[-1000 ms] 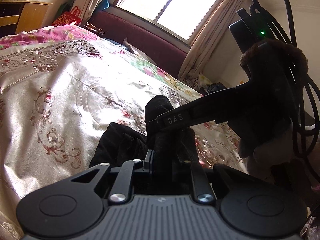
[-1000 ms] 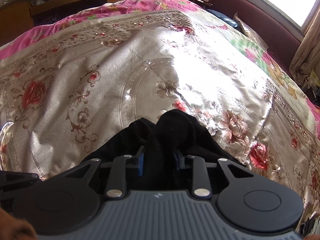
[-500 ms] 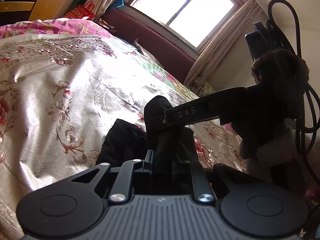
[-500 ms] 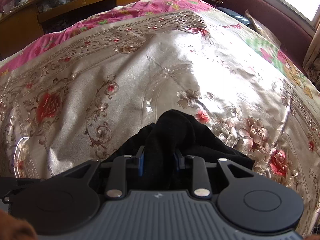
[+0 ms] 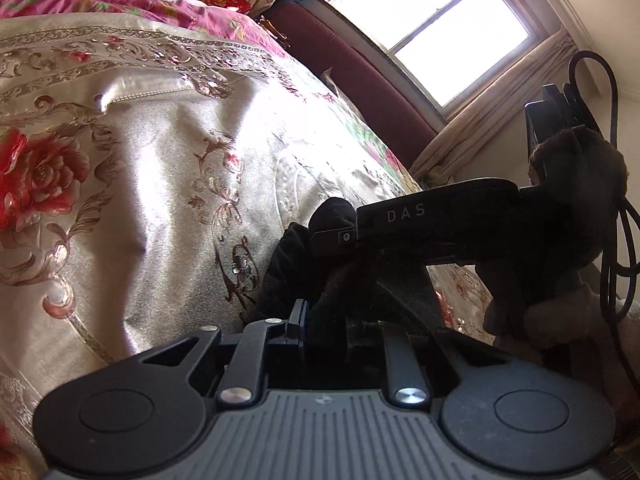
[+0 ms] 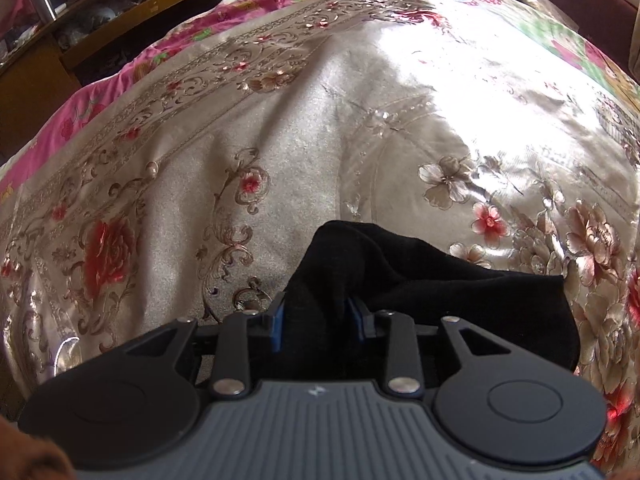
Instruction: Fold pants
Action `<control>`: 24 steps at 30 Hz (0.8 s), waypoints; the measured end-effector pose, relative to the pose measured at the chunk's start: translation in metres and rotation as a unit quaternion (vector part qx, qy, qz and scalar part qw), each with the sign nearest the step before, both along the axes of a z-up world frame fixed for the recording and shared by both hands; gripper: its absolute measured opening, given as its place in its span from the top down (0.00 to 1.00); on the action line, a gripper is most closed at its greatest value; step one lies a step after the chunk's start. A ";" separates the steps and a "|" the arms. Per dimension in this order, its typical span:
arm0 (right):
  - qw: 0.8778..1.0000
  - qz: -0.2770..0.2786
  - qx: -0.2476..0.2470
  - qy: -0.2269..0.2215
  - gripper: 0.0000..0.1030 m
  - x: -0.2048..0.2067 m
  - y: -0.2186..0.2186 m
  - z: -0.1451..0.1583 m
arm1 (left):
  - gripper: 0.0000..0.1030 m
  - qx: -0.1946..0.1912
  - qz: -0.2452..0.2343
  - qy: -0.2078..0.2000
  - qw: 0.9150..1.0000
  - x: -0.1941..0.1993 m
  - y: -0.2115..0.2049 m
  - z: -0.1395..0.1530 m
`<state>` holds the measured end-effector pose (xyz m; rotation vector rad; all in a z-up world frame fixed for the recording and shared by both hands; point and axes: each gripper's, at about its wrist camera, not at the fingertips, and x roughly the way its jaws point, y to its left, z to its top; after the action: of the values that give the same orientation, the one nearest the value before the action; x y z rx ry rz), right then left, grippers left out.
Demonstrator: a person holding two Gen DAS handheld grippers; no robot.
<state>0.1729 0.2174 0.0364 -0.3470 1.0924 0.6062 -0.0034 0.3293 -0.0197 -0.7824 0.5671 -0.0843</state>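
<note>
Pants [image 6: 420, 292]: one pair, black, bunched into a lump on the bedspread [image 6: 280, 128] at the near edge, right in front of my two grippers. One bedspread, shiny beige with red and tan flowers; one pink floral quilt [image 6: 100, 92] past its far edge; one window [image 5: 432, 28] with two panes; one maroon headboard or sofa back [image 5: 360, 76] under it. My right gripper [image 6: 316, 312] points steeply down at the bed, a fold of the black cloth stands up between its blue pads [image 6: 278, 320], both pads against the cloth, jaws easing apart right now but the fold is not yet free. From there the rest of the pants runs off to the right in that view and lies flat, so the long axis goes roughly across the picture, left to right; which end is waist and which is hem, cannot tell. My left gripper [image 5: 324, 320] sits lower and flatter, cloth also wedged between its fingers, jaws just starting to part, still clamped on the pants as far as I can see. In the left view the other gripper's body, marked DAS, crosses in front from the right, touching the same lump of cloth. One black cable [image 5: 616, 184] loops behind it.
</note>
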 end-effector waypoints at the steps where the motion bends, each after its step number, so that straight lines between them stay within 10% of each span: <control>1: 1.000 0.004 -0.004 -0.005 0.57 -0.002 0.002 -0.003 | 0.63 0.004 0.001 0.003 1.000 -0.003 -0.001 -0.001; 4: 1.000 0.012 0.010 0.000 0.38 -0.006 0.004 -0.003 | 0.54 0.027 0.010 0.020 0.999 -0.015 -0.004 -0.003; 14: 0.991 0.034 0.076 -0.107 0.40 -0.036 -0.026 0.056 | 0.53 0.122 0.085 0.033 0.988 -0.044 0.007 0.033; 19: 0.991 0.042 0.047 -0.120 0.41 -0.038 -0.040 0.033 | 0.53 0.151 0.057 -0.023 0.987 -0.025 -0.015 0.062; 24: 0.994 0.015 0.085 -0.070 0.38 -0.004 -0.042 -0.001 | 0.53 0.190 -0.004 0.004 0.982 0.017 -0.048 0.047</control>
<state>0.1693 0.1750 0.0358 -0.2553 0.8960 0.6866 0.0139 0.2812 0.0268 -0.4079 0.5735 0.0205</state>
